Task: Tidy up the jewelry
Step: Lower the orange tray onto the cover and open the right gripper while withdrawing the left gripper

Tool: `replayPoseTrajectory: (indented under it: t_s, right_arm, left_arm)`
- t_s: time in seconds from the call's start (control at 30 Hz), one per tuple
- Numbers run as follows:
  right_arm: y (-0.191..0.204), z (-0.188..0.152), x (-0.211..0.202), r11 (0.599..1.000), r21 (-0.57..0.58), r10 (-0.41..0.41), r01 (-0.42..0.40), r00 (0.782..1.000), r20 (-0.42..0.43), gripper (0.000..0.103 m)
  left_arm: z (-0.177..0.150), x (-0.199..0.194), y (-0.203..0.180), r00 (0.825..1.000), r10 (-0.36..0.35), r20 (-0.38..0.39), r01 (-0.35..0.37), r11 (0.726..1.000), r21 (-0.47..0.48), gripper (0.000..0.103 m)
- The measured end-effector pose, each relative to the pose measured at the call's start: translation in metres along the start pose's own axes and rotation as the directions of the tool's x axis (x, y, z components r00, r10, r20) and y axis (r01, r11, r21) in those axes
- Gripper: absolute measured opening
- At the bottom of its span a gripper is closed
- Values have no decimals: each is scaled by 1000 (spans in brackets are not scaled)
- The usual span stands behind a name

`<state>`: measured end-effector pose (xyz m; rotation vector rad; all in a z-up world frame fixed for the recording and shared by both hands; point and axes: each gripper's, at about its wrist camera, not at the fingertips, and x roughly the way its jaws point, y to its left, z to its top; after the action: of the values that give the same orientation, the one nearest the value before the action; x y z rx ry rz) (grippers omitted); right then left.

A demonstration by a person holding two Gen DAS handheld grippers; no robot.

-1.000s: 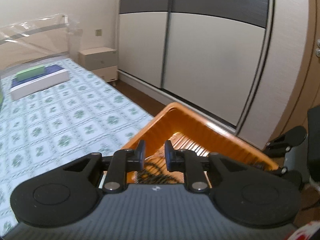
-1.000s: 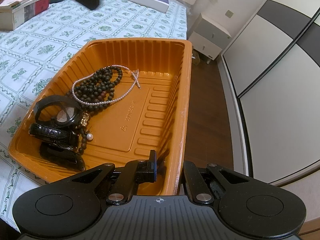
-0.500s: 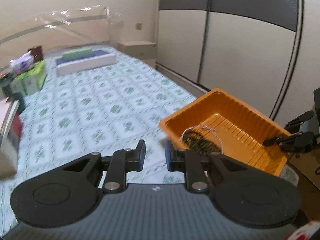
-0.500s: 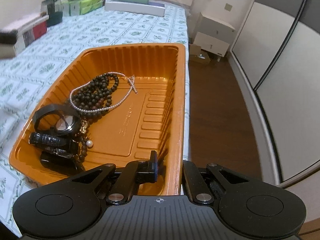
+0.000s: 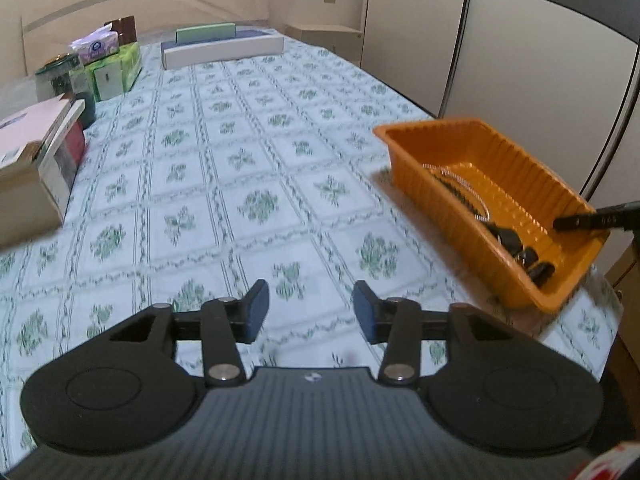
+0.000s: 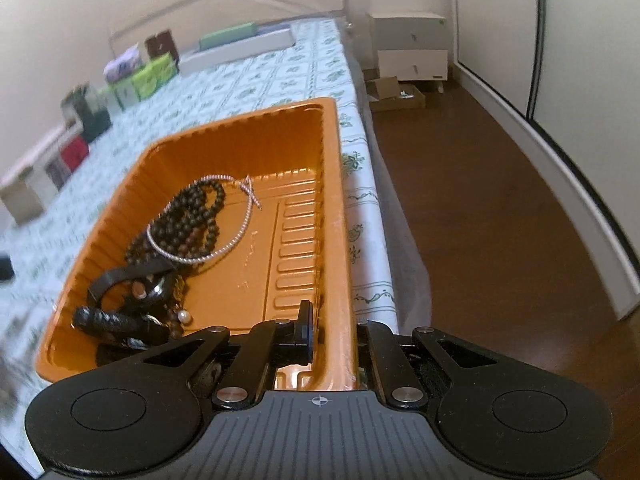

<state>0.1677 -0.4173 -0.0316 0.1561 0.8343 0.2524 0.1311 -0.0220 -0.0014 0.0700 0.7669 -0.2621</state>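
- Bedroom with cream walls, a sliding wardrobe (image 5: 520, 40) and a dark wooden floor (image 6: 480, 208); a bed (image 5: 240, 160) with a white, green-flowered cover fills most of both views
- Left wrist view: the left gripper (image 5: 308, 312) hovers over bare bedcover, its jaws have just been opening and stand spread apart with nothing between them
- Only this view shows the orange tray (image 5: 496, 168) from the side, at the bed's right edge, well apart from the left gripper, with the tip of the right gripper (image 5: 584, 220) at its near end wall
- Right wrist view: the right gripper (image 6: 332, 332) pinches the tray's near rim, one finger (image 6: 306, 328) inside the wall and the other outside
- Only this view looks down into the tray: a coil of dark wooden beads (image 6: 180, 220) with a thin silvery chain (image 6: 228, 236) over it, and black watches (image 6: 128, 304) heaped in the near left corner
- Far side of the bed: tissue packs (image 5: 108, 60), a flat white box (image 5: 224, 50) and stacked books (image 5: 36, 160)
- White nightstand (image 6: 412, 46) against the far wall
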Motion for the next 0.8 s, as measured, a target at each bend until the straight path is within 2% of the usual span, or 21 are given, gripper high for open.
replayPoseTrajectory:
  t_s: [0.07, 0.13, 0.17, 0.2, 0.27, 0.33, 0.53, 0.67, 0.8]
  right_arm:
    - [-5, -1, -6, 999, 31, 21, -22, 1000, 21, 7]
    - [-8, -3, -11, 997, 59, 38, -40, 999, 35, 10]
    - [-10, -3, -14, 997, 71, 41, -44, 998, 42, 25]
    - [-11, -4, -17, 996, 83, 39, -43, 998, 52, 48]
    - [-15, -7, -25, 990, 117, 65, -75, 994, 88, 63]
    - [-16, -7, -34, 988, 134, 66, -80, 992, 106, 63]
    - [3, -6, -66, 993, 117, -26, 7, 987, 160, 68]
    - [35, -9, -86, 996, 74, -70, 58, 984, 166, 77]
    - [71, -17, -98, 998, 20, -57, 55, 989, 137, 82]
  left_arm:
    - [-5, -1, -4, 1000, 12, -7, -12, 1000, 3, 58]
    - [-8, -2, -7, 1000, 21, -9, -21, 1000, -5, 72]
    - [-9, -3, -8, 1000, 26, -10, -26, 1000, -10, 76]
    - [-10, -4, -9, 999, 35, -6, -35, 999, -15, 84]
    - [-12, -7, -12, 998, 56, -1, -56, 998, -16, 89]
    - [-14, -8, -14, 998, 65, -12, -65, 998, -21, 92]
    - [-20, -19, -18, 996, 92, -2, -91, 994, -58, 100]
    - [-24, -27, -23, 995, 94, 12, -93, 993, -77, 102]
    - [-30, -36, -30, 994, 105, 9, -104, 990, -94, 102]
